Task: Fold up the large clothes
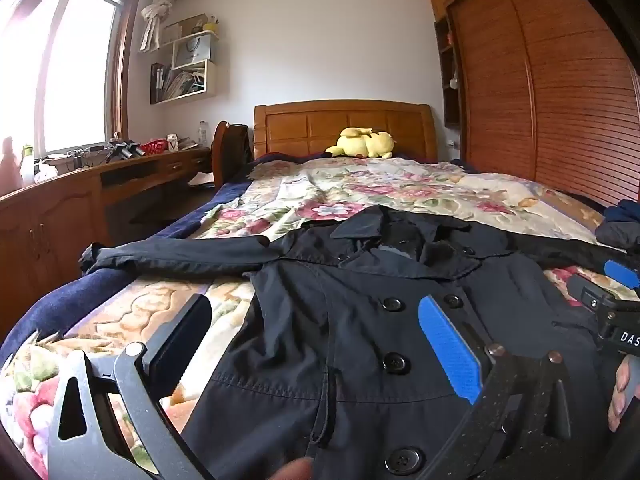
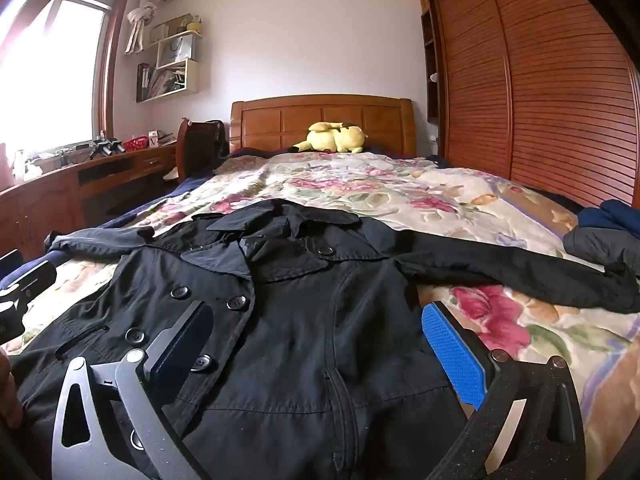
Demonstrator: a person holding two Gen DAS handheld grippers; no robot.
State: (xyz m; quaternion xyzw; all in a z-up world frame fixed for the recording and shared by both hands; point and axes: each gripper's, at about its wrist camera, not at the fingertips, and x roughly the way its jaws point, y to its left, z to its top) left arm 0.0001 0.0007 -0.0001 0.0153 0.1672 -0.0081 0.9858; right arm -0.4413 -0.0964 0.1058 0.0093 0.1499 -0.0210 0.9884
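**Coat Laid Flat, Both Grippers Poised Empty Above It**

Nearest the lens in the left wrist view, the left gripper filled the bottom of the frame with its fingers spread wide and nothing between them, only the coat's buttoned front showing below. In the right wrist view the right gripper sat the same way at the lower edge, fingers fully apart and empty, tilted a little downward toward the cloth. That pose suggested both were lined up for a first pinch, not yet made.

Just beyond them the black coat lay face up across the middle of the frame on the floral blanket, collar away from the camera. Its left sleeve reached toward the left edge of the frame and its right sleeve toward the right, spread out probably so each could be folded inward over the body.

At the right edge a pile of dark clothes waited on the bed, apart from the coat.

Farthest back, upper centre, a yellow plush toy rested against the wooden headboard, well clear of the work.
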